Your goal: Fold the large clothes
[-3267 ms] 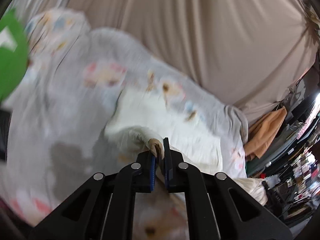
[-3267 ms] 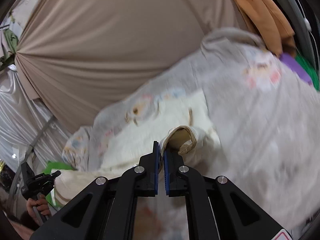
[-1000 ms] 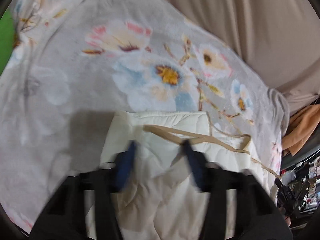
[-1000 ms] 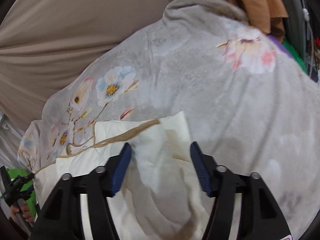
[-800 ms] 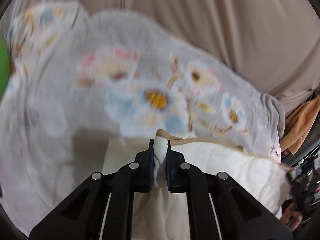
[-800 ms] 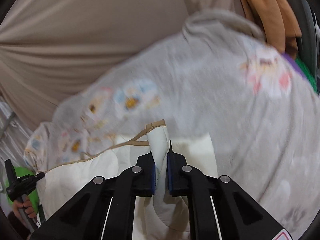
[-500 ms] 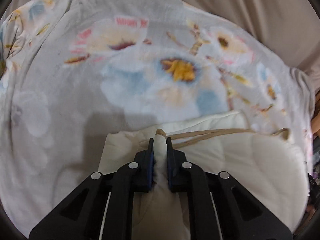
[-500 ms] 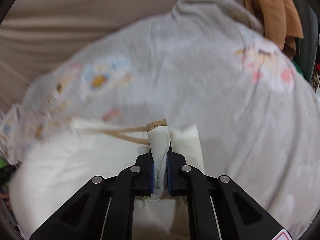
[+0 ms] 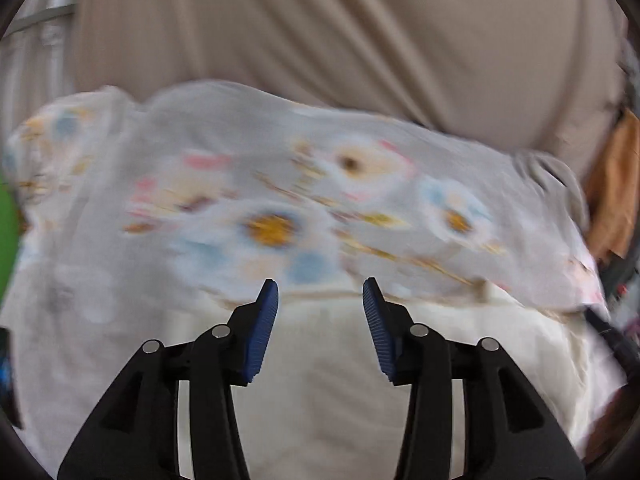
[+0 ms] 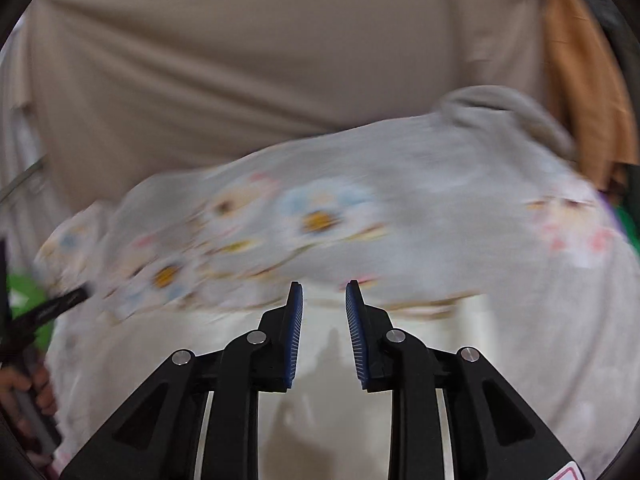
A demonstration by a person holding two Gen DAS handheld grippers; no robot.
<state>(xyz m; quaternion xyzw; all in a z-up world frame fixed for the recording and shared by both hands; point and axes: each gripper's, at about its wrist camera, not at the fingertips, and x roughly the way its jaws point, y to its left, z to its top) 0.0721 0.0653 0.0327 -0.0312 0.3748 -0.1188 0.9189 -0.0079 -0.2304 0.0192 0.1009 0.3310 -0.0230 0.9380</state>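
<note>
Left wrist view: left gripper (image 9: 319,292), jaws parting, nothing between the blue pads; cream quilted garment (image 9: 320,380) lies flat below it, tan-trimmed edge against the floral grey blanket (image 9: 280,200); beige curtain (image 9: 340,32) behind. Right wrist view: right gripper (image 10: 323,294), jaws parting, empty; same garment (image 10: 328,344) beneath; person's hand (image 10: 28,390) at left edge.
</note>
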